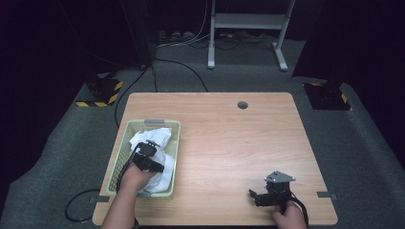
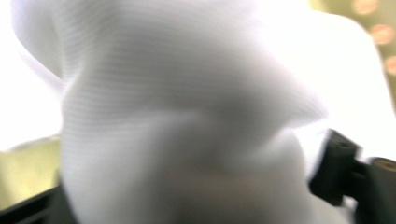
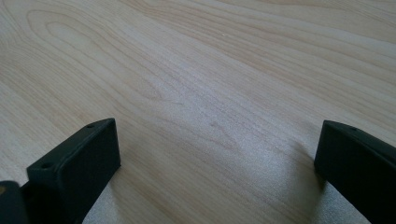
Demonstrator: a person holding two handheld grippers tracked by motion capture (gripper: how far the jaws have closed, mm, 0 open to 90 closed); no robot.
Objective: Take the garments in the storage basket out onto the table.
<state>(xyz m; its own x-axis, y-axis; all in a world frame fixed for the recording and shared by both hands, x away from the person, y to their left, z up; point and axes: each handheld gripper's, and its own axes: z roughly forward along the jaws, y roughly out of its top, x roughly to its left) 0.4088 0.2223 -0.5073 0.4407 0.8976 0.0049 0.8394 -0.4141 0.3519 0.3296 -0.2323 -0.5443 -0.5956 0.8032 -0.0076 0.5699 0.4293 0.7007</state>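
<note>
High view showed the left tongs (image 1: 144, 153) seemingly pinching soft, light white cloth (image 1: 160, 136) in the green basket (image 1: 122, 157); any raised fold suited. Right tongs (image 1: 260, 196) rested spread.

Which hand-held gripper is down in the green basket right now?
The left hand-held gripper: it reaches into the pale green plastic basket, jaws around the white crumpled cloth. The right hand-held gripper rests apart on the bare wooden table, jaws open.

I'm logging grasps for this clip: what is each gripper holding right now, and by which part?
The left gripper is down in the green basket with a raised fold of the white cloth between its jaws. The right gripper holds nothing.
</note>
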